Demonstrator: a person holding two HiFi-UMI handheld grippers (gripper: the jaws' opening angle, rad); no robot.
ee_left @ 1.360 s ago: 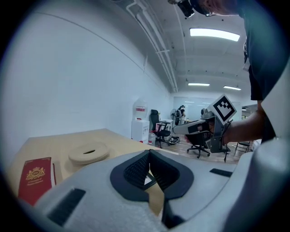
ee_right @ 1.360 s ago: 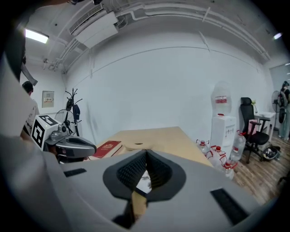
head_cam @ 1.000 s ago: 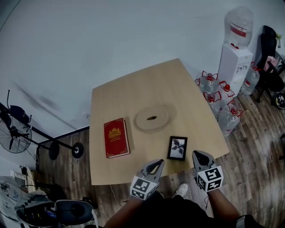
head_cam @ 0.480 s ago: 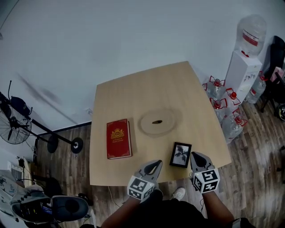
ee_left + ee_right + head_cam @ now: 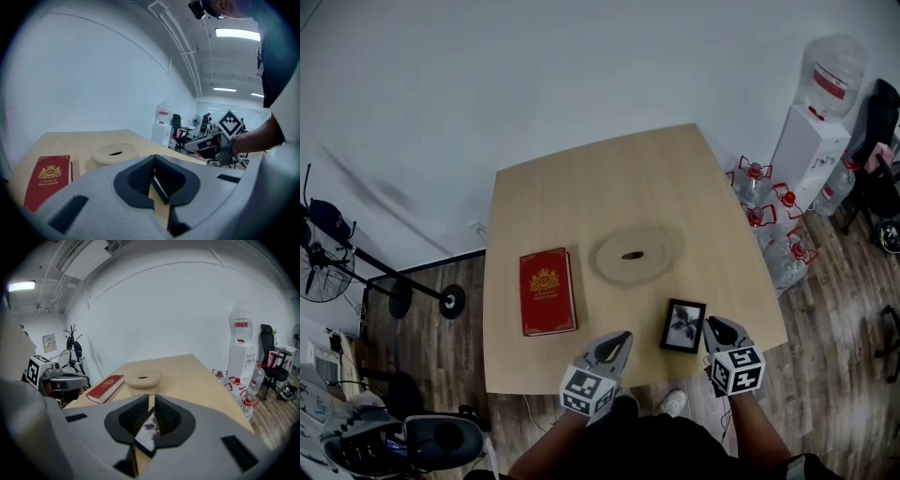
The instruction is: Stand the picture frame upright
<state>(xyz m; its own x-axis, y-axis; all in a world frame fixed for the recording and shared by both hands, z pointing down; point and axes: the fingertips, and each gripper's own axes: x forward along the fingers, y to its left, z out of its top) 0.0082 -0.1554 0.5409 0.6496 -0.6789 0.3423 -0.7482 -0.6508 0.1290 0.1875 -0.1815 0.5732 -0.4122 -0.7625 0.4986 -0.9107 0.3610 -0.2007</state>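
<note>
A small black picture frame [image 5: 684, 325] with a dark leaf print lies flat on the wooden table [image 5: 581, 202], close to its front edge. My right gripper [image 5: 718, 325] hovers just right of the frame. Its jaws have just been opening and stand a narrow slit apart, with nothing pressed between the pads. In the right gripper view the frame [image 5: 147, 434] shows low in that slit, under my right gripper [image 5: 151, 401]. My left gripper [image 5: 618, 338] is shut and empty, left of the frame over the table's edge. Its pads [image 5: 140, 176] meet at the tip.
A red book [image 5: 547, 291] lies at the left of the table and a round wooden disc [image 5: 633, 255] sits mid-table behind the frame. Water bottles [image 5: 769, 211] and a dispenser [image 5: 811, 131] stand on the floor to the right. A fan [image 5: 323, 272] stands at the left.
My right gripper has come closer to the frame's right edge. My left gripper has slid left along the table's front edge, away from the frame. The frame has not moved.
</note>
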